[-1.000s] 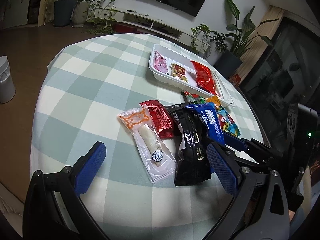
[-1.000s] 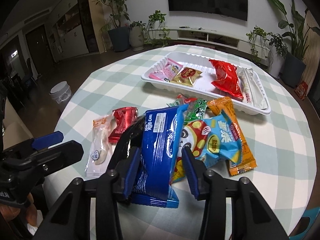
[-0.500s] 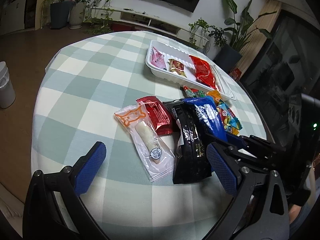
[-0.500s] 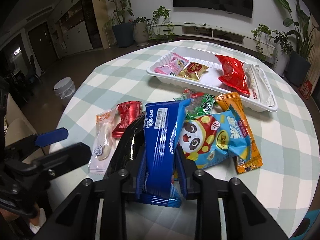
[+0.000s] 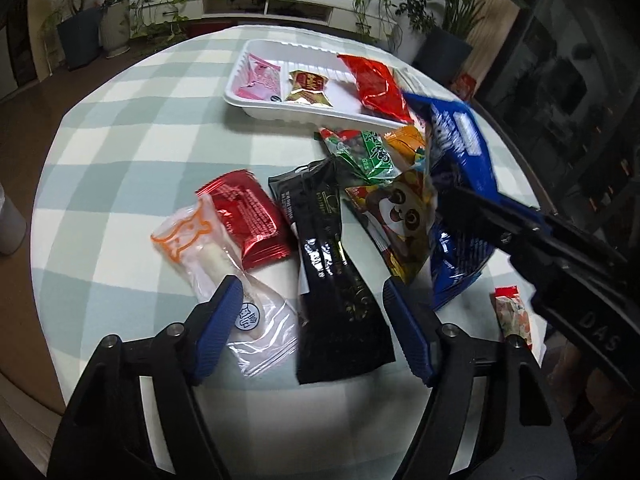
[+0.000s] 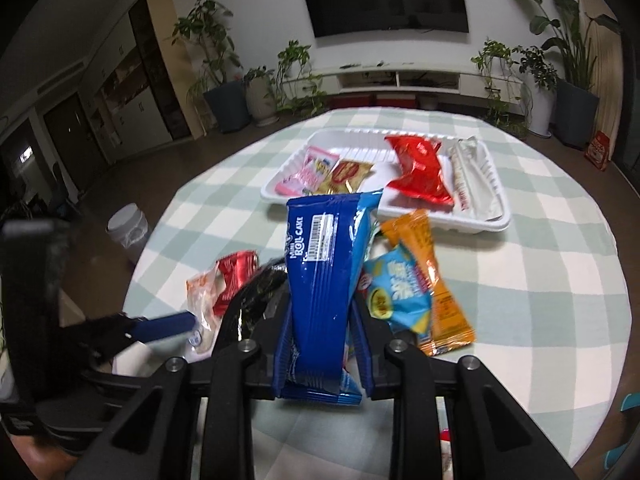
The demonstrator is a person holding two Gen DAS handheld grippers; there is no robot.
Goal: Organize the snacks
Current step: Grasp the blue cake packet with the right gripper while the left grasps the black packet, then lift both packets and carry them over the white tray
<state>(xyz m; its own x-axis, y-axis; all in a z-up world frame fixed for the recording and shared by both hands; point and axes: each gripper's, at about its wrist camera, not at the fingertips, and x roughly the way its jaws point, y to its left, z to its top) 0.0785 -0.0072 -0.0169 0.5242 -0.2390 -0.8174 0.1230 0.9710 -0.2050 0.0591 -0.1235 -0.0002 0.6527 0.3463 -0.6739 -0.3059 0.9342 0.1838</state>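
Observation:
My right gripper [image 6: 322, 340] is shut on the blue roll cake packet [image 6: 326, 264] and holds it lifted above the snack pile; the packet also shows in the left wrist view [image 5: 460, 184]. My left gripper [image 5: 312, 328] is open, its fingers on either side of the black snack packet [image 5: 336, 280] on the table. A clear sausage packet [image 5: 224, 272] and a red packet [image 5: 248, 220] lie to the left. The white tray [image 6: 476, 220] holds a pink, a gold, a red and a white packet.
A panda packet [image 5: 404, 216], a green packet [image 5: 368, 152] and an orange packet [image 6: 432, 276] lie in the pile on the checked tablecloth [image 6: 540, 280]. A small red-topped packet [image 5: 512, 312] lies at the near right. The round table's edge curves close by.
My right gripper closed on the blue roll cake packet and lifted it off the pile. My left gripper moved forward over the black packet and narrowed.

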